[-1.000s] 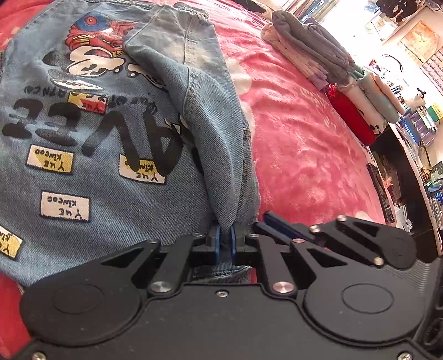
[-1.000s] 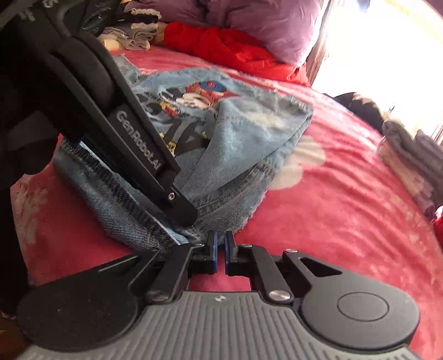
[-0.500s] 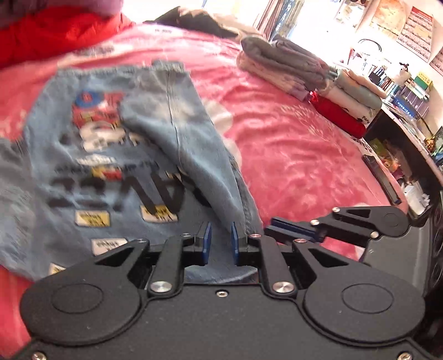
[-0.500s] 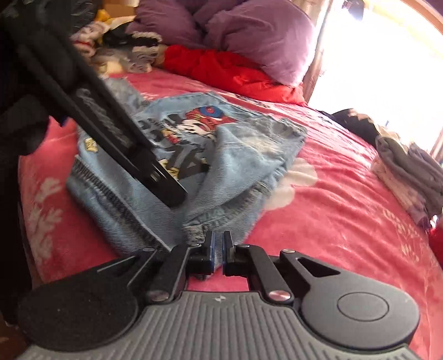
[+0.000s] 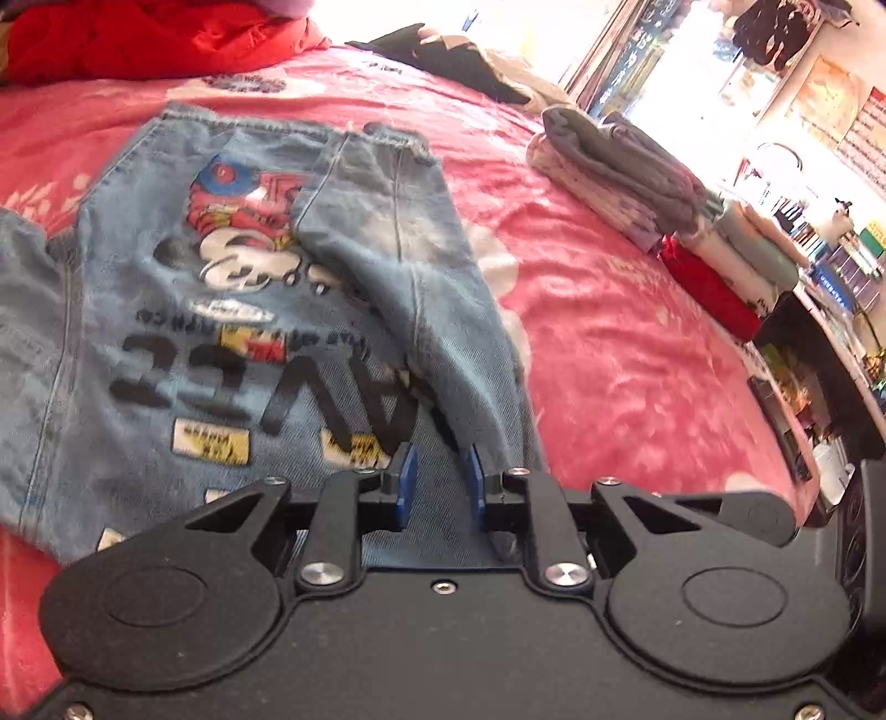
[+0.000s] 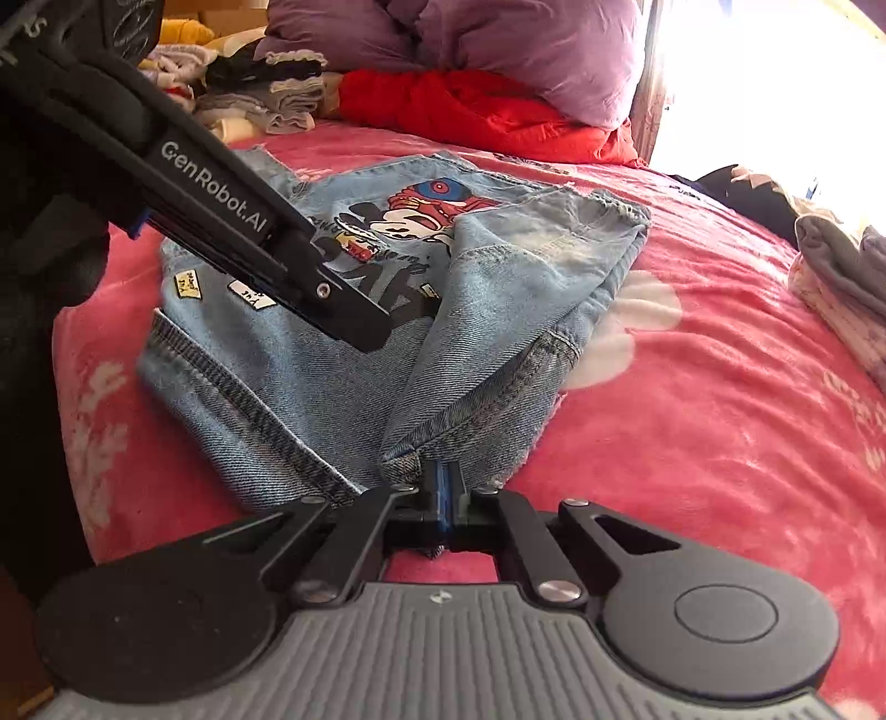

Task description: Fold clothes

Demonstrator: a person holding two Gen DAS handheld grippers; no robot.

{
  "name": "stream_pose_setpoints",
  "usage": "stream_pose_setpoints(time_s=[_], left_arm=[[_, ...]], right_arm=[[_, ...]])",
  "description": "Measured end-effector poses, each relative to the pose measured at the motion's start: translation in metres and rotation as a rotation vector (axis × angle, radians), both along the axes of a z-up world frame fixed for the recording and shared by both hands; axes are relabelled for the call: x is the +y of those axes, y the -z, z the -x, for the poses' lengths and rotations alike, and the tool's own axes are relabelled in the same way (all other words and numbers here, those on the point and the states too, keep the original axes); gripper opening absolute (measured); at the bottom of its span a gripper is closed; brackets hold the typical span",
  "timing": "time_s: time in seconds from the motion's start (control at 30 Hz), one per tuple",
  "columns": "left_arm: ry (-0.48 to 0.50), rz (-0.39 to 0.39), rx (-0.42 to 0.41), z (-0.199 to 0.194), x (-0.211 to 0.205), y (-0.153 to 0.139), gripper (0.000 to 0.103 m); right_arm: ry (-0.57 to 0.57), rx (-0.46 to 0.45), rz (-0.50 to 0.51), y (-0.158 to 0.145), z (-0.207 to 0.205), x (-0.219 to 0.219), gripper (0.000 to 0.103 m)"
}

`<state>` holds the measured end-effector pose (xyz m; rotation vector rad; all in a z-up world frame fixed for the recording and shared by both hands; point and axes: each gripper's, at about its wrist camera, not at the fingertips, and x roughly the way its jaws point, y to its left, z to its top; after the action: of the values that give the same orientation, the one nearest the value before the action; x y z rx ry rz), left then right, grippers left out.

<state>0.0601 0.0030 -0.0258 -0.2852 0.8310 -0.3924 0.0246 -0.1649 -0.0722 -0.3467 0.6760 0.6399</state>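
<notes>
left claw (image 5: 437, 479) just opened off the denim jacket (image 5: 221, 332); right claw (image 6: 441, 487) pinching its hem could drag the folded sleeve (image 6: 498, 310) loose

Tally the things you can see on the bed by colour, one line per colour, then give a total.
Blue: 1, the denim jacket
Red: 1, the crumpled red garment
Purple: 1, the purple pillow
Pink-red: 1, the blanket
Mixed colours: 1, the stack of folded clothes
Total: 5

Red floral bedspread (image 5: 637, 354), purple pillows (image 6: 498, 50), bright window (image 6: 775, 83).
</notes>
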Motion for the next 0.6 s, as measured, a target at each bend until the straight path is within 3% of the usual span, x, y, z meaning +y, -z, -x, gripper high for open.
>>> stream_pose_setpoints(time_s=[0.1, 0.23, 0.33, 0.43, 0.6], left_arm=[[0.080, -0.037, -0.080, -0.012, -0.023, -0.014, 0.016], [0.181, -0.188, -0.136, -0.038, -0.065, -0.015, 0.016], [0.199, -0.278, -0.075, -0.065, -0.079, 0.008, 0.016], [0.190, -0.250, -0.036, -0.083, -0.074, 0.028, 0.016], [0.200, -0.277, -0.032, -0.082, -0.079, 0.021, 0.015]], right_arm=[[-0.009, -0.018, 0.021, 0.002, 0.002, 0.003, 0.005], [-0.011, -0.017, 0.019, 0.001, 0.001, 0.003, 0.005], [-0.016, -0.026, 0.029, 0.001, 0.002, 0.004, 0.005], [-0.022, -0.027, 0.048, 0.004, 0.002, 0.006, 0.005], [-0.023, -0.026, 0.059, 0.005, 0.000, 0.008, 0.005]])
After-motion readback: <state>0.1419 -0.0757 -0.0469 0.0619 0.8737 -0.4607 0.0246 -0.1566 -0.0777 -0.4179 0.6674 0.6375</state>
